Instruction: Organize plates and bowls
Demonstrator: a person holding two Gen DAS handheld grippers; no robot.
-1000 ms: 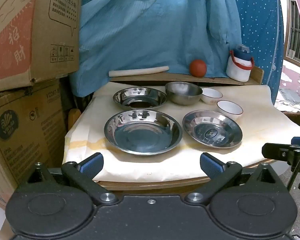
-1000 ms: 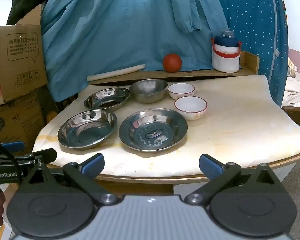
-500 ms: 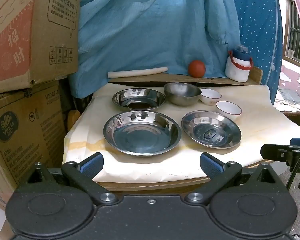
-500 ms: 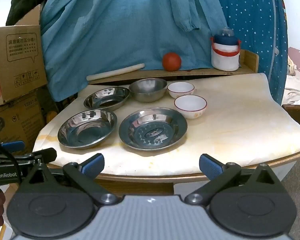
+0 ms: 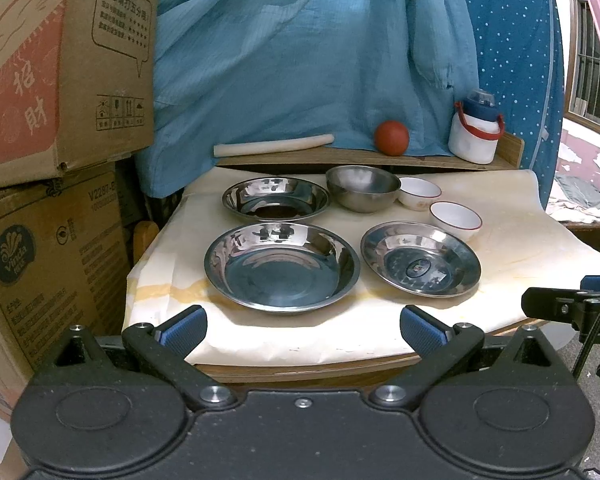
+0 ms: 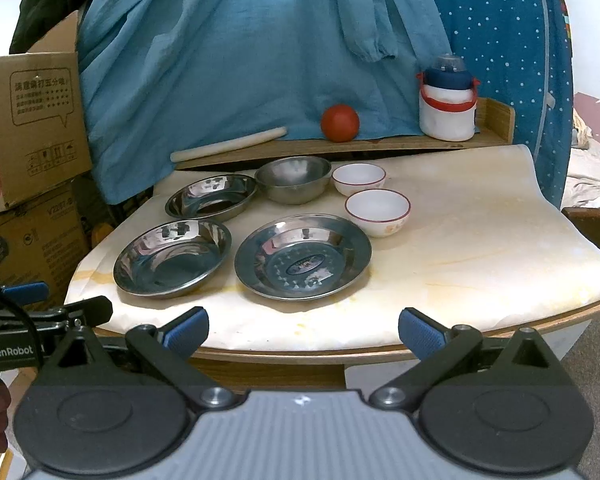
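Both tongs [image 5: 303, 326] [image 6: 303, 326] level, spread wide, short of table [image 6: 480, 240] edge.

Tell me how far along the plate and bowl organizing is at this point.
Nothing looks done: three steel plates, the steel bowl and two white bowls all sit separately on the table, none stacked. Nothing is in hand: the left gripper and right gripper are open and empty at the near edge. All the stacking is left.

Box [image 5: 60, 60] print is cut off at the frame edge; the plate's [image 6: 303, 258] centre label is unreadable.
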